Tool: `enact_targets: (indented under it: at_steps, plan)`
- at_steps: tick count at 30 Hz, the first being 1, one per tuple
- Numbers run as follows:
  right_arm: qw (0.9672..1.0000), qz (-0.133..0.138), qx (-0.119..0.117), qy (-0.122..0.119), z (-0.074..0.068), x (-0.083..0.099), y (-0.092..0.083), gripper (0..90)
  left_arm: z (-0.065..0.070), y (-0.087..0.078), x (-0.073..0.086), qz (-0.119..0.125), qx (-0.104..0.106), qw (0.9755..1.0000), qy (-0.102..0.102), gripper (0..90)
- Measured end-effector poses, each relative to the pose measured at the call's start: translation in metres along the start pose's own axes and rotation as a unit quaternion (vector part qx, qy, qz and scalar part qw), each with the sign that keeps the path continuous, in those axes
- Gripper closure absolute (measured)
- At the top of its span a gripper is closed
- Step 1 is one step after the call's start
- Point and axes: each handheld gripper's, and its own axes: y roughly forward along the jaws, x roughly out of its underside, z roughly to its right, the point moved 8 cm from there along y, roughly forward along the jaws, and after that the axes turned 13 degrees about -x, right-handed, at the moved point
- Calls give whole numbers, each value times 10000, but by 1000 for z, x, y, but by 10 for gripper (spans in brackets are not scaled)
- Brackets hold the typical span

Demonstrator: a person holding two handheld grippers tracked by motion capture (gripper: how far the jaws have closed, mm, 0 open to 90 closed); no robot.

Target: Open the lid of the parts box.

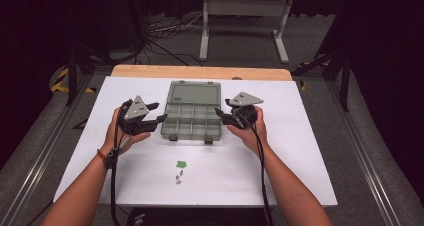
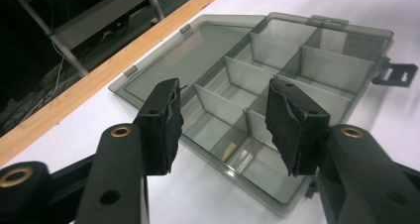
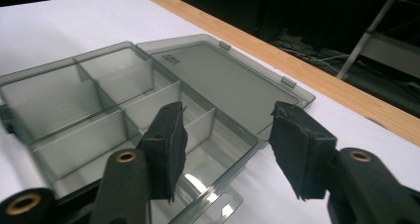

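Observation:
A grey translucent compartment box (image 1: pixel 192 118) lies open on the white tabletop (image 1: pixel 300 151), its lid (image 1: pixel 195 93) folded flat toward the far side. Its compartments look empty. My left gripper (image 1: pixel 157 112) hovers at the box's left edge, jaws apart with nothing between them. In the left gripper view the left gripper (image 2: pixel 223 125) frames the box's dividers (image 2: pixel 277 50). My right gripper (image 1: pixel 222 108) is at the box's right edge, open and empty. In the right gripper view the right gripper (image 3: pixel 225 144) looks over the box's near corner (image 3: pixel 74 115) and lid (image 3: pixel 223 80).
A small green piece (image 1: pixel 181 163) and a few tiny metal parts (image 1: pixel 178 176) lie on the table near the person's side. A wooden strip (image 1: pixel 200 72) borders the far edge. Beyond it, a white stand (image 1: pixel 245 8) and cables sit on the floor.

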Motion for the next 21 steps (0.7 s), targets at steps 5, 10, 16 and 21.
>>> enact_targets:
  at_steps: [5,10,16,21]
  plan:
    - [9999,22,-11,-125,-6,0,-10,389,3,-8,0,8,-34,9997,246,410]
    - [9997,98,7,-220,-10,-1,-22,337,9,-17,-1,38,20,9990,448,346]
    - [9997,182,51,-178,-13,4,-36,240,17,-30,4,47,137,9987,493,254]
    - [9998,146,34,-164,-18,12,-46,190,22,-36,14,36,302,9991,281,137]
